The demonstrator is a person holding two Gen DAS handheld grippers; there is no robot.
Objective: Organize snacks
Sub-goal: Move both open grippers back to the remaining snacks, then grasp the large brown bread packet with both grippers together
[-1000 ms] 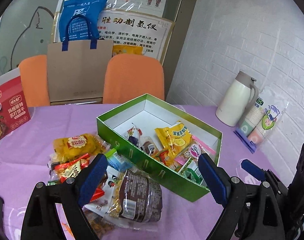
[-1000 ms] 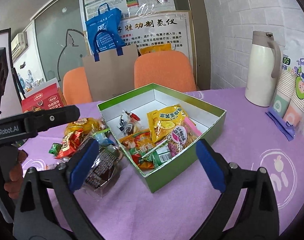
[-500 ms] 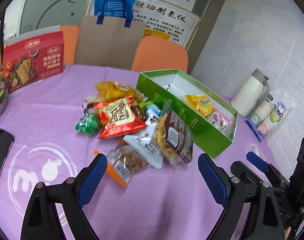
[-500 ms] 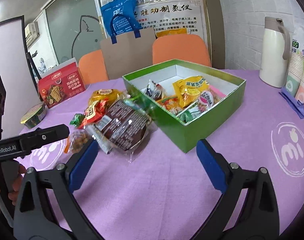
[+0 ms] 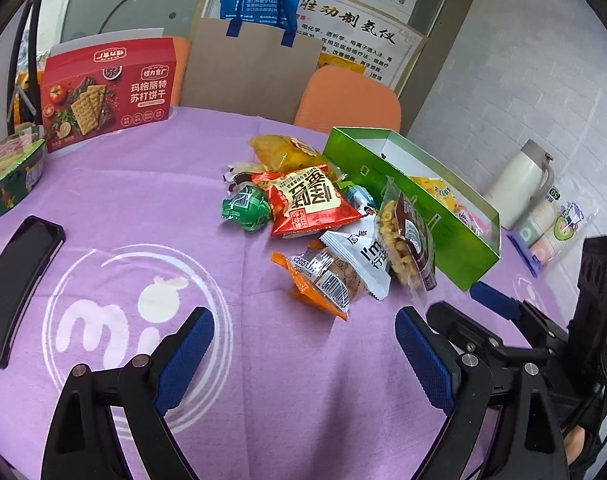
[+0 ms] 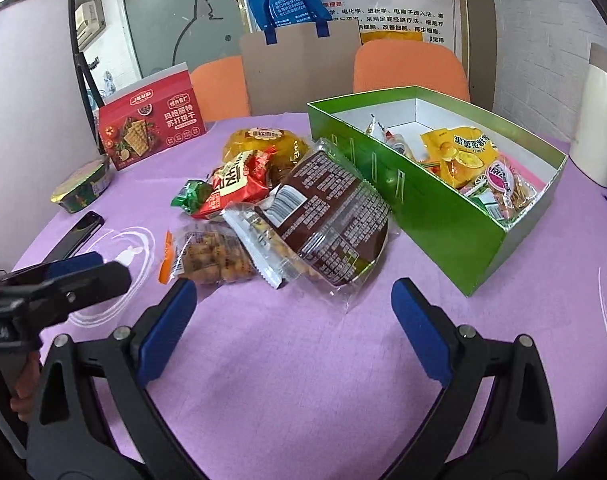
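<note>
Right wrist view shows the right gripper (image 6: pixel 291 324) with its jaws spread wide and nothing between them. Just ahead lies the loose snack pile, the brown packet (image 6: pixel 327 216) nearest and leaning on the green box (image 6: pixel 431 216), probably the collection bin since it already holds packets. Beside it, the left gripper (image 5: pixel 303 356) is likewise apart and empty, its pile (image 5: pixel 315 216) ahead.
</note>
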